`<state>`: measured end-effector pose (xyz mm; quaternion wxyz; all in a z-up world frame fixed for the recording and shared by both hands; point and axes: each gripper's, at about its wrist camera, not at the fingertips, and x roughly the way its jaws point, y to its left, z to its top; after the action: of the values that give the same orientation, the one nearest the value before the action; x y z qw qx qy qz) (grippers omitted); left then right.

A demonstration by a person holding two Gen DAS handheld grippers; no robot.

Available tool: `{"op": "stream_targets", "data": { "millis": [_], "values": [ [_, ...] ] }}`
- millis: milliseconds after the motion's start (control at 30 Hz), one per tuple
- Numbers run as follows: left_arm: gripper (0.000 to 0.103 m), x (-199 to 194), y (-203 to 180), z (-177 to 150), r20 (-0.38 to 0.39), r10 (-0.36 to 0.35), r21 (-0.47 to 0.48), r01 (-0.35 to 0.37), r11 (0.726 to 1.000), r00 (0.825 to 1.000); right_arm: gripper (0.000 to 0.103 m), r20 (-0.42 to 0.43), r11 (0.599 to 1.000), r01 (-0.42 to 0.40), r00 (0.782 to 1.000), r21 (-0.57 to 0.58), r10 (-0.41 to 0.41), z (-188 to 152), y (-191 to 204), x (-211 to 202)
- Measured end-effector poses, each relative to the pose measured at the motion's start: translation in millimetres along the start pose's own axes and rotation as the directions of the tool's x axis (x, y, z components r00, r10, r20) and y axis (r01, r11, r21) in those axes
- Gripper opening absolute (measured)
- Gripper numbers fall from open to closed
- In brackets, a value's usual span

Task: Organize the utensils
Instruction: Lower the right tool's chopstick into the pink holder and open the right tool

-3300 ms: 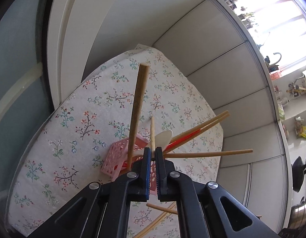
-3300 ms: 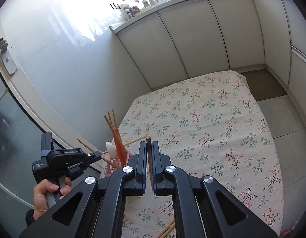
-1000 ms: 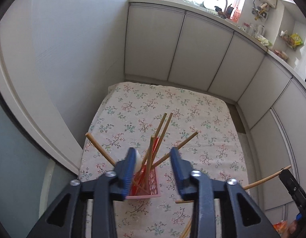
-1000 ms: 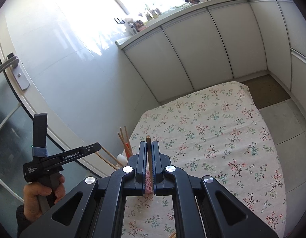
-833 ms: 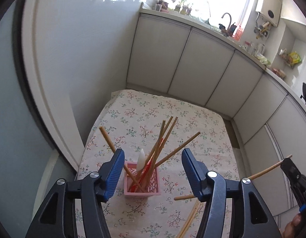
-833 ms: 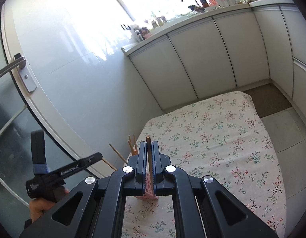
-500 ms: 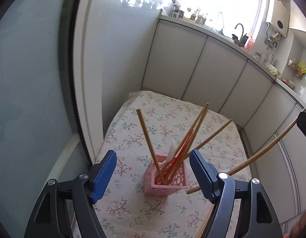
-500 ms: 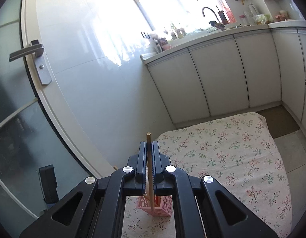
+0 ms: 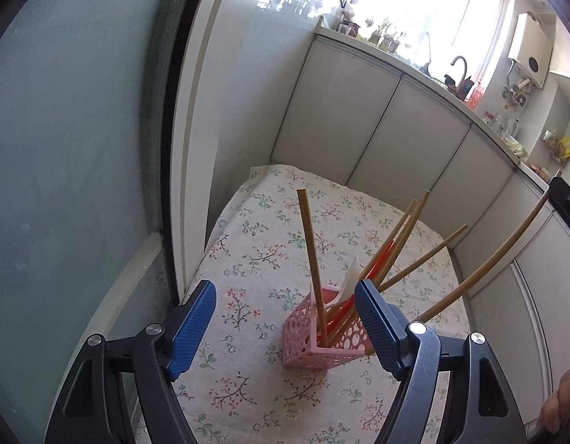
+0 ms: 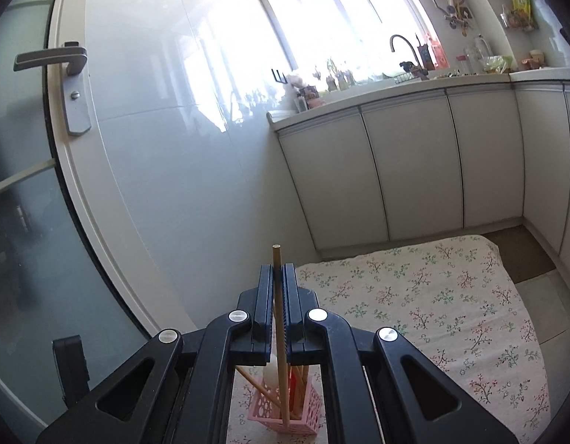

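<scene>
Left hand-held gripper (image 9: 285, 325) has just opened, empty; only right view shows right hand-held gripper (image 10: 278, 277) clamping chopstick (image 10: 281, 333).

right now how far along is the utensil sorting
Mostly done, it seems: the pink basket on the floral cloth already holds several chopsticks, something red and a white utensil. In hand: the right gripper is shut on one chopstick whose lower end is over the basket. The left gripper is open and empty. Left: drop that chopstick in; no other loose ones are in view now.
</scene>
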<state>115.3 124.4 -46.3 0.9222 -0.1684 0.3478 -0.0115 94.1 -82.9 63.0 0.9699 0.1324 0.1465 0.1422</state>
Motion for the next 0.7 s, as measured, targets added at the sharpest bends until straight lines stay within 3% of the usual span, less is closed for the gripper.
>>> {"op": "stream_targets", "data": {
  "millis": [133,267,400,567,633,700],
  "values": [
    [0.078,2.4,1.3,-2.6,-0.006,0.014,0.004,-0.014,1.000,1.000,0.004,0.037,1.000,-0.011,0.999,-0.018,0.011,-5.8,1.7,3.8],
    [0.078,5.8,0.6,-3.5,-0.014,0.013,0.003,-0.013,1.000,1.000,0.004,0.014,0.997,0.030,0.999,-0.072,-0.029,-23.5,2.7,22.4],
    [0.078,8.5,-0.7,-4.7,-0.021,0.012,0.008,-0.012,1.000,1.000,0.004,-0.029,0.994,0.039,0.999,-0.099,-0.042,-43.4,-0.3,41.5],
    [0.078,12.5,-2.5,-6.4,-0.032,0.026,0.020,-0.025,0.999,0.999,0.006,-0.117,0.996,-0.021,0.993,-0.082,0.012,-58.1,-1.2,57.4],
    [0.080,13.8,-3.3,-7.4,-0.039,0.038,0.026,-0.037,0.999,0.999,0.011,-0.142,0.998,-0.031,0.990,-0.060,0.022,-55.9,-3.7,56.2],
    [0.084,14.3,-4.7,-8.1,-0.047,0.054,0.035,-0.053,0.998,0.997,0.029,-0.164,0.999,-0.042,0.986,-0.026,0.037,-49.6,-8.4,50.4]
  ]
}}
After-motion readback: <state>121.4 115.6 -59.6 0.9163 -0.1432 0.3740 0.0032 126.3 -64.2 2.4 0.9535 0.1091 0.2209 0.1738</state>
